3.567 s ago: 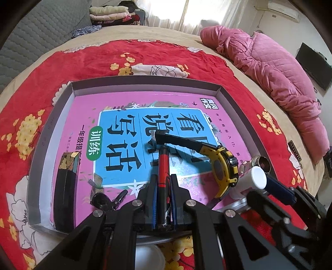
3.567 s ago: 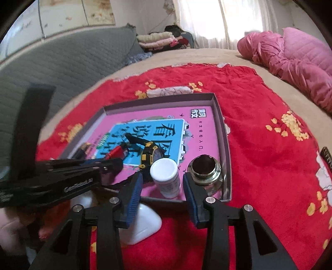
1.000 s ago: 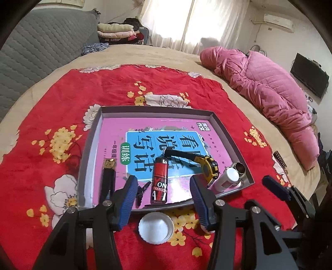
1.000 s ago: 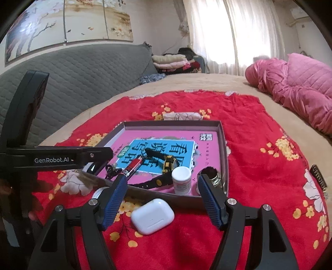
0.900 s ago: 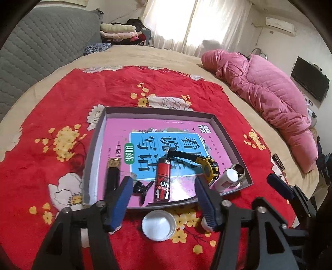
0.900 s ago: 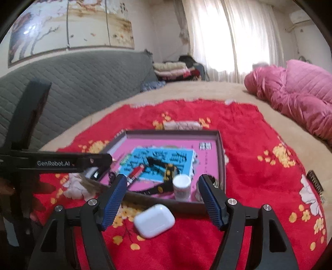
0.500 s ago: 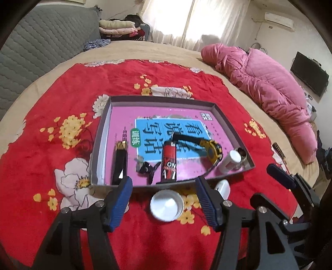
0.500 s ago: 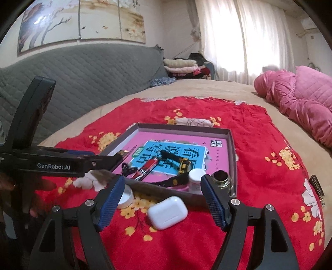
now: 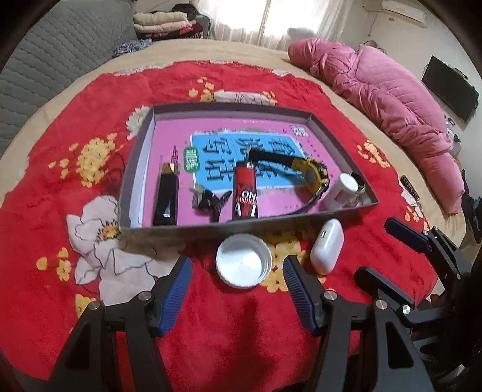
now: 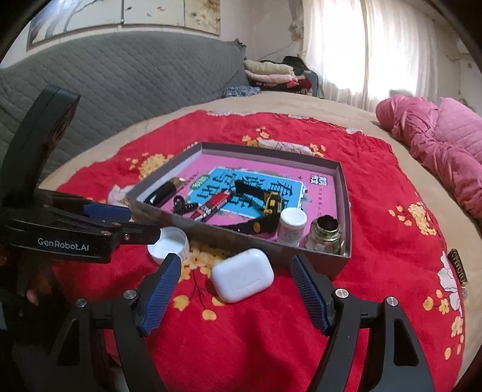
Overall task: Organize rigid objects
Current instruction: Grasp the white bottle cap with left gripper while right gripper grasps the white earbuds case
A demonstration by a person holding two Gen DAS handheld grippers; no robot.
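Television (image 9: 449, 87) (wall-mounted) shows only from left wrist.

A wide bed (image 10: 301, 105) with a tan cover fills the room, and a red blanket (image 10: 391, 235) printed with yellow and white flowers lies spread over it. A grey quilted headboard (image 10: 120, 81) runs along one side under a painted panel (image 10: 120, 12). Folded clothes (image 10: 271, 74) are stacked by the bright, white-curtained window (image 10: 376, 51). A pink quilt (image 9: 391, 96) lies bunched along the far edge. A dark television (image 9: 449, 87) and an air conditioner (image 9: 403, 13) hang on the pale wall.
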